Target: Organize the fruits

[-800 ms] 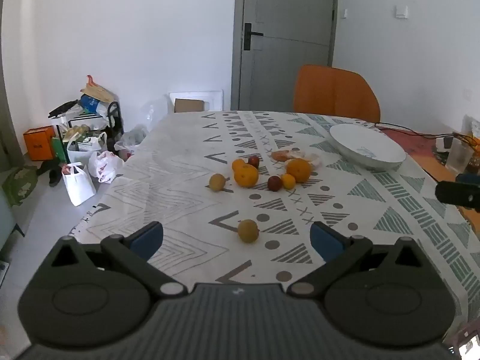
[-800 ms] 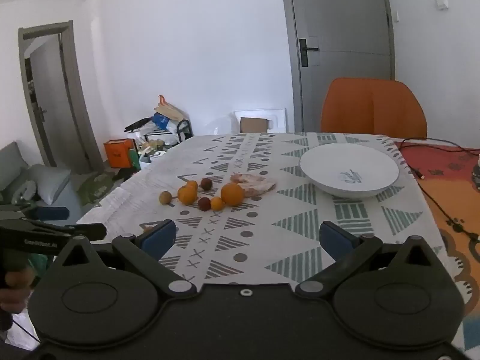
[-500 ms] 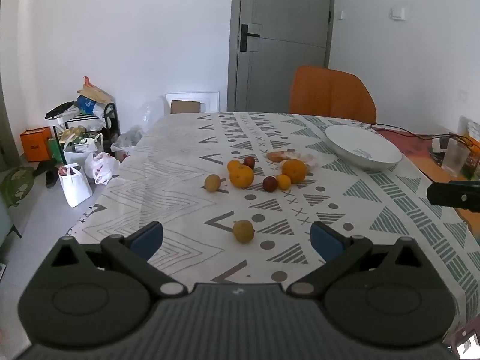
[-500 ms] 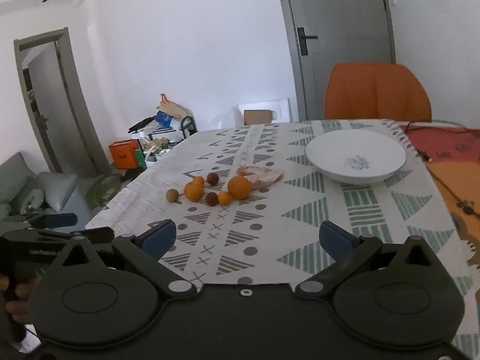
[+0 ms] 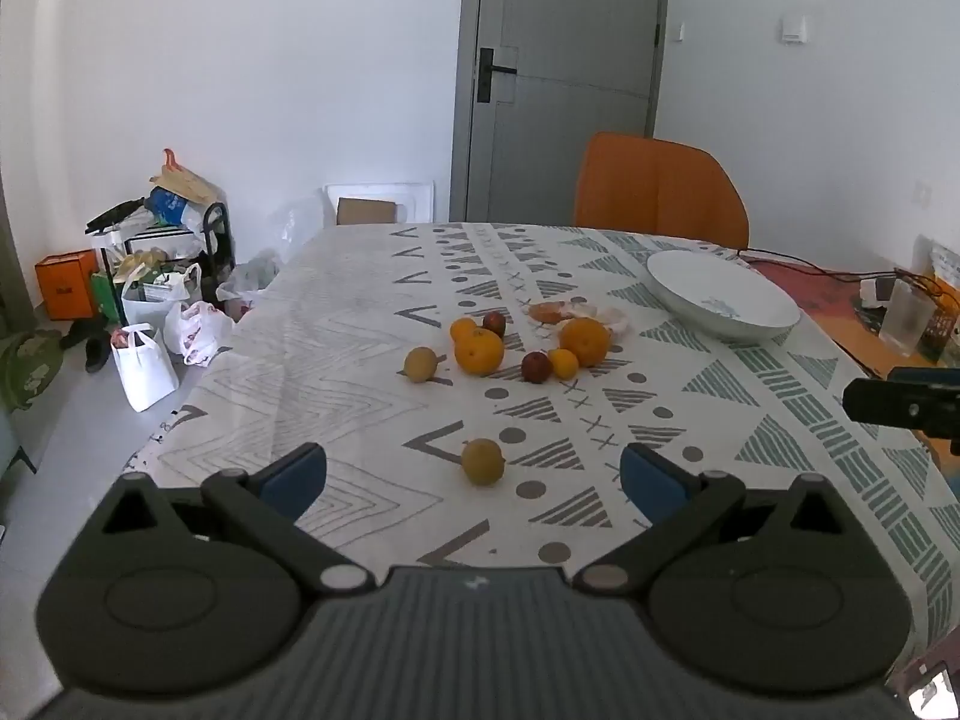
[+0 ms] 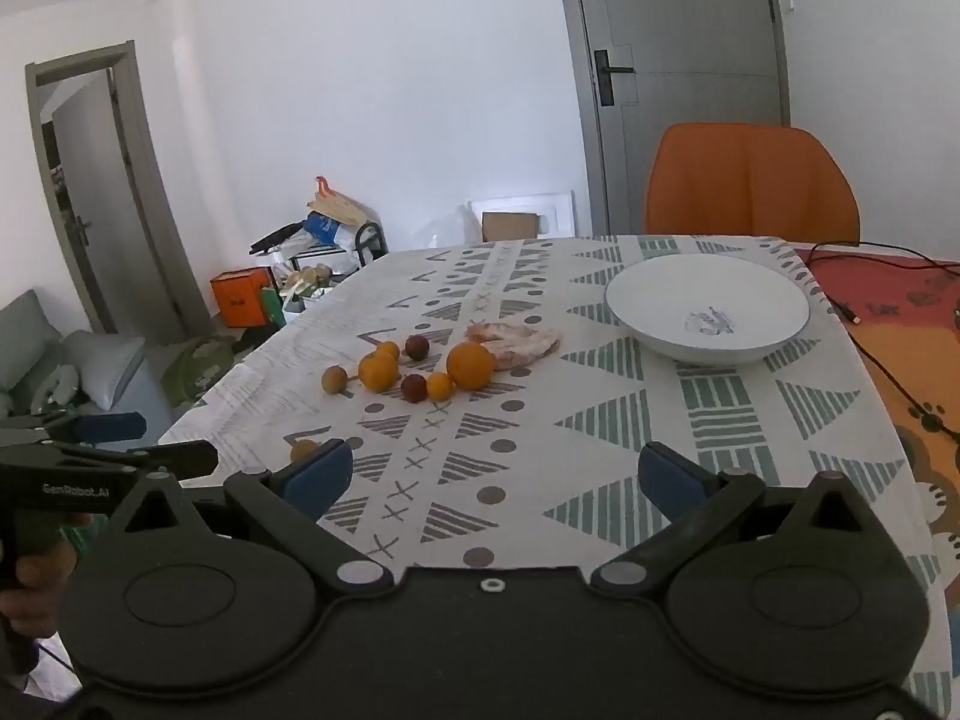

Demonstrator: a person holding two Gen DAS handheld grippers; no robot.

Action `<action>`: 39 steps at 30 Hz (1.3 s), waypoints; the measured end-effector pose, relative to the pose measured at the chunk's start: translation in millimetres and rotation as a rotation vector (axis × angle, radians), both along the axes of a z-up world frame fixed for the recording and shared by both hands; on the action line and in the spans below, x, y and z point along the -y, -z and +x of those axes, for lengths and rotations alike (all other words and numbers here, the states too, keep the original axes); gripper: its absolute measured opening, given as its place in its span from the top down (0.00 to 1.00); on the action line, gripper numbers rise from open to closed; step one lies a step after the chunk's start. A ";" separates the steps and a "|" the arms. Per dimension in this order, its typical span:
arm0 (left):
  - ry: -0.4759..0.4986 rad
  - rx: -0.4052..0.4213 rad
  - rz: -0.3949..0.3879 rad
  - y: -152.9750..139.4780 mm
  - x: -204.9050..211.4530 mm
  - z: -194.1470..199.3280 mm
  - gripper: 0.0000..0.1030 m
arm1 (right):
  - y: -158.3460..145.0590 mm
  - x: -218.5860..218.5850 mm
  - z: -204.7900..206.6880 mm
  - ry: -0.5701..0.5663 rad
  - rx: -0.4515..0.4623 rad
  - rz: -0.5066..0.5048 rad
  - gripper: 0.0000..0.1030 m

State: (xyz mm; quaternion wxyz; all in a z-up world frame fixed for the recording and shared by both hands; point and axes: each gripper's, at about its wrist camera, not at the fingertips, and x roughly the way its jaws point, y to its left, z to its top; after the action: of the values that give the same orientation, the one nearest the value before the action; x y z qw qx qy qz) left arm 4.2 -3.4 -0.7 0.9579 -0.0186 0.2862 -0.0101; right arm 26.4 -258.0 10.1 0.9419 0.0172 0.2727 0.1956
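Comparing with the views moments ago, both cameras have drifted slightly, the fruit sitting a little higher in the right view, but nothing on the surface has moved, so sorting has, I judge, not begun. Left tongs and right tongs both stand wide apart, holding nothing. Counted in the left view: eight fruits, seven clustered mid-frame around the large orange, and one lone yellow fruit low centre between the left fingers. One empty white bowl sits right of centre; one crumpled wrapper lies beside the cluster.
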 end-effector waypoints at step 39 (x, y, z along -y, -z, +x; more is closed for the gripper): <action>-0.003 0.022 -0.015 -4.0 -21.7 -1.3 0.00 | 3.5 2.3 4.5 0.012 -0.046 0.029 0.00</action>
State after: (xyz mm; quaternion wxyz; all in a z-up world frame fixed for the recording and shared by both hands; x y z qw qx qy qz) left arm 2.9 18.3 3.3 0.9608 -0.0261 0.2757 -0.0108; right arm 30.9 -260.3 6.6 0.9361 0.0368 0.2914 0.1935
